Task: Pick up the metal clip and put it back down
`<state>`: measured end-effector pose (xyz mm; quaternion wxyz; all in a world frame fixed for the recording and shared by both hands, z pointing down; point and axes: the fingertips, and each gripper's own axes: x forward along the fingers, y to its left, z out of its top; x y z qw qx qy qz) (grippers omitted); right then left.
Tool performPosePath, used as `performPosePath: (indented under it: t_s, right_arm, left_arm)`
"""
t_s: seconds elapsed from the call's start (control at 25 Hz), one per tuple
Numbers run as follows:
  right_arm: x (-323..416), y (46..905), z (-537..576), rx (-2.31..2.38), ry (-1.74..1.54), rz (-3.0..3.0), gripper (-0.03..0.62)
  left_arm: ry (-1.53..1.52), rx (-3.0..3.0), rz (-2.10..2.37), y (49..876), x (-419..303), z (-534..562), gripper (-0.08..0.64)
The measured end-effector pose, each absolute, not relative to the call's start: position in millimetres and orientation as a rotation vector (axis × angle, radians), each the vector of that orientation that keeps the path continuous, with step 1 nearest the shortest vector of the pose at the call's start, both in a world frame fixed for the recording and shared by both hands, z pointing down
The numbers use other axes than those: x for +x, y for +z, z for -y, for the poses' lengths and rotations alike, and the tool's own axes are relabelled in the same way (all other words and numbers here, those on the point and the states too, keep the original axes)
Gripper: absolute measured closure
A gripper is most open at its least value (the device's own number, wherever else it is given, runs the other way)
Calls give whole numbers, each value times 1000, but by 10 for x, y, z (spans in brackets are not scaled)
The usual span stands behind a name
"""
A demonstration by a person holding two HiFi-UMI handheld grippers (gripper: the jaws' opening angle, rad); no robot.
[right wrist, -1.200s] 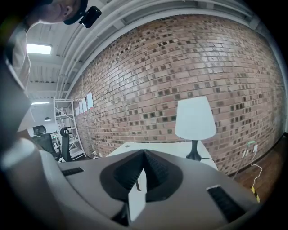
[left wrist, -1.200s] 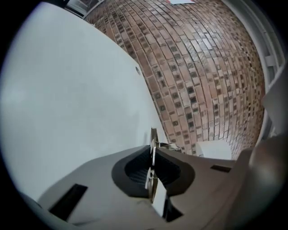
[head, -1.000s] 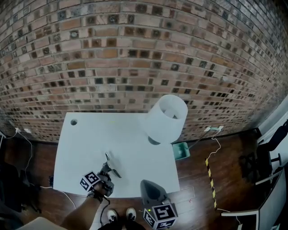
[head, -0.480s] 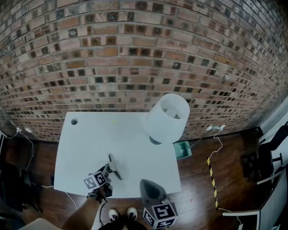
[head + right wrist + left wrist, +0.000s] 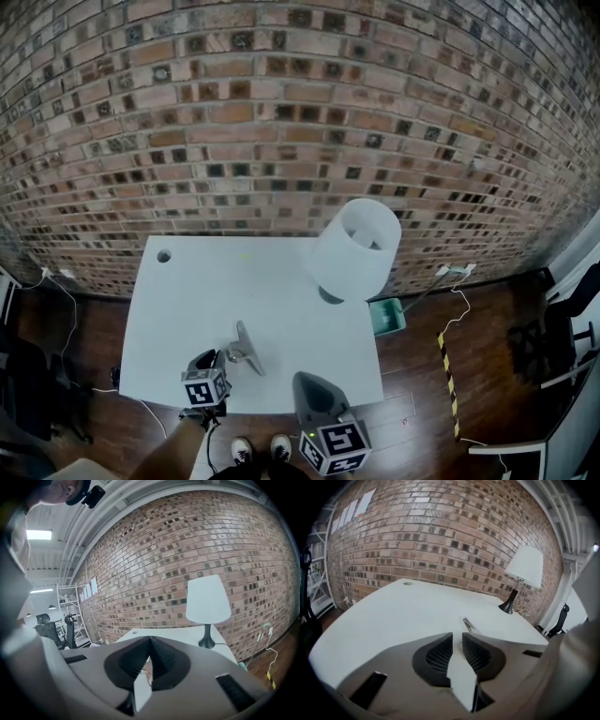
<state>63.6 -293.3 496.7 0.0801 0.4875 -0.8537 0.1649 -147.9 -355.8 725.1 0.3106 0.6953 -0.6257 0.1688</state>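
Observation:
The metal clip (image 5: pixel 247 346) lies on the white table (image 5: pixel 197 291) near its front edge. In the left gripper view the clip (image 5: pixel 469 624) sits just beyond the fingertips, its near end at the mouth of the gap. My left gripper (image 5: pixel 221 362) (image 5: pixel 457 636) points down at it. Its jaws have just been opening and stand a little apart, not pressing on the clip. My right gripper (image 5: pixel 319 405) hovers off the table's front edge, jaws (image 5: pixel 150 640) closed tip to tip with nothing in them.
A white-shaded lamp (image 5: pixel 354 248) (image 5: pixel 525 566) (image 5: pixel 207 599) on a dark foot stands at the table's far right. A cable hole (image 5: pixel 164 255) is in the far left corner. A brick wall runs behind. A green bin (image 5: pixel 385 317) and cables lie on the wooden floor to the right.
The left gripper has rolled, so its marker cube faces differently, and its jaws have parted. The clip, pinched a second ago, now lies free on the table. The right gripper has stayed put.

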Motion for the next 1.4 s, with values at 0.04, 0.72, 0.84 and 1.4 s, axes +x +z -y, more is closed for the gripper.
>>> performPosePath:
  t_s: [0.04,0.72,0.84,1.4]
  right_arm:
    - [634,4951,2935,1460,487,2558,609]
    - [254,4403,3034,1405,300,2705,609]
    - [182,4299,2980,1396,282,2737,609]
    - [-42,3902,2773,1386,148,2799,609]
  left_arm:
    - [441,1892,1669,7134,-1481,3564,485]
    - [174,2607,1914,4096,-1521,3003,548]
    - [140,2694,1871,3761,-1377,2809,546]
    - [1,2711,1863,3579,-1587,2456,546]
